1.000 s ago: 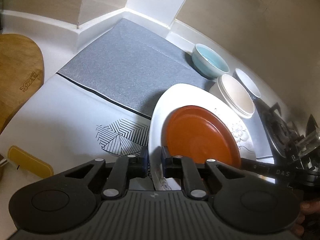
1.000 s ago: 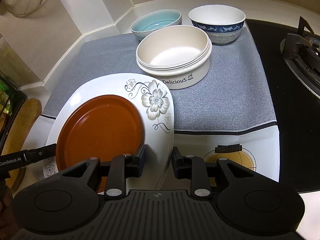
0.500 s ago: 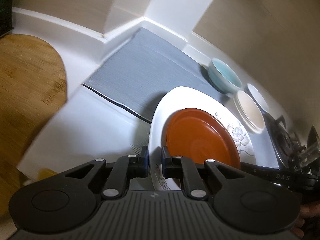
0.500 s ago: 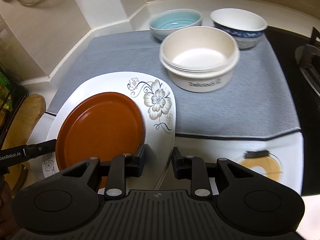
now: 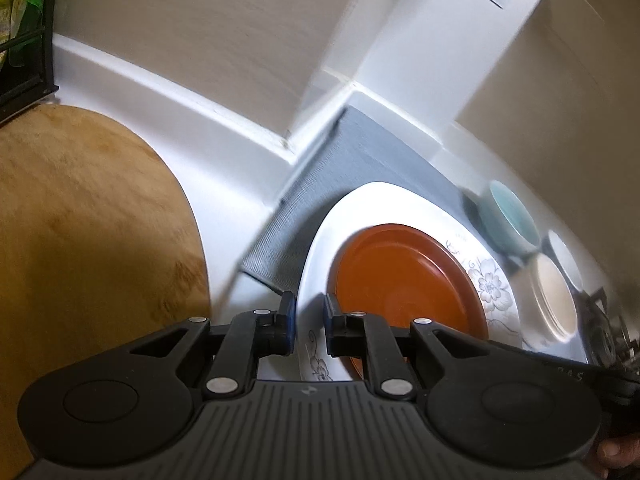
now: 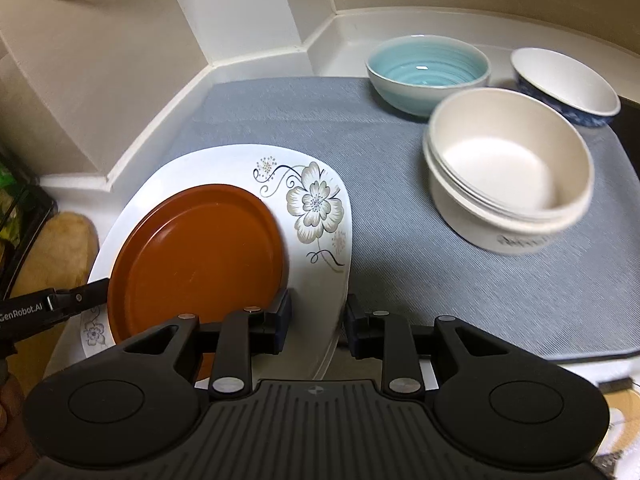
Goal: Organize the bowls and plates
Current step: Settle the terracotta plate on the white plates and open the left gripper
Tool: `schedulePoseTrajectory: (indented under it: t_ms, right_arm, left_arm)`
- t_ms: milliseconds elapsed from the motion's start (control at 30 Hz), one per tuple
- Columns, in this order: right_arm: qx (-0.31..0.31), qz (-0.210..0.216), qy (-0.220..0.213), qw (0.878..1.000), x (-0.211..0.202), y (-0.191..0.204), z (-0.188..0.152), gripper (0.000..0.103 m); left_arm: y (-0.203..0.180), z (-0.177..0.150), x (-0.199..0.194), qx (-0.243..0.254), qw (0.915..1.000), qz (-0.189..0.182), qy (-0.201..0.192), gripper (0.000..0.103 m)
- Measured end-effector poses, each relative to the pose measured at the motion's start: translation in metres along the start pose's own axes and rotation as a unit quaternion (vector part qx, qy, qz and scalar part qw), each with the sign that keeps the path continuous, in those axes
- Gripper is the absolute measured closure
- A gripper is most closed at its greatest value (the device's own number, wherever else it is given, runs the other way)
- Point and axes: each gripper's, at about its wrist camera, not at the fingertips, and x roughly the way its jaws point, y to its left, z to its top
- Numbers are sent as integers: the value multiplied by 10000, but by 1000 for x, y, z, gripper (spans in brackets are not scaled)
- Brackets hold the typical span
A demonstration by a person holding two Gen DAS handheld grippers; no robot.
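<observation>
The white plate (image 6: 320,208) with its painted flower is carried between the two grippers above the grey mat (image 6: 400,240) on the desk (image 5: 236,148), and the brown plate (image 6: 200,252) lies loose on top of it, toward the side of the left gripper (image 5: 307,320). That gripper pinches the white plate's rim, one finger under and one over, with the upper finger right at the brown plate's edge. The right gripper (image 6: 316,322) straddles the opposite rim with its fingers close around the edge; it appears to be clamped on, though the exact contact of the outer finger is hard to read. The white plate looks like glazed ceramic: stiff, fairly heavy, breakable, and slick at the rim, so a narrow pinch could slide if the plate tips. Two holds on opposite edges suit it, since one edge alone would let the weight lever it down. The brown plate looks lighter, perhaps plastic, and nothing pins it, so it could skate off if the stack tilts; keeping the load level matters most. Behind, a cream bowl (image 6: 508,168), a blue bowl (image 6: 428,72) and a blue-patterned bowl (image 6: 568,84) stand on the mat, well apart from the plates. A wooden board (image 5: 88,232) lies to the left.
</observation>
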Motion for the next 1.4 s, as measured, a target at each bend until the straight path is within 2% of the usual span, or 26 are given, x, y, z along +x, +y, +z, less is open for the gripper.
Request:
schedulePoseTrajectory:
  t_ms: [300, 1167, 1233, 1400]
  right_arm:
    - [2, -136, 52, 9999, 18, 24, 16, 73]
    - [-68, -124, 73, 9999, 24, 29, 24, 70]
    - [-74, -123, 80, 9999, 24, 28, 24, 70]
    - [-132, -165, 34, 9998, 20, 27, 24, 69]
  left_arm:
    - [16, 24, 15, -259, 9996, 29, -94, 87]
    - [16, 25, 15, -151, 9997, 117, -152, 87]
    - [14, 24, 13, -139, 9995, 208, -195, 85]
    - [7, 21, -1, -120, 9984, 403, -367, 66]
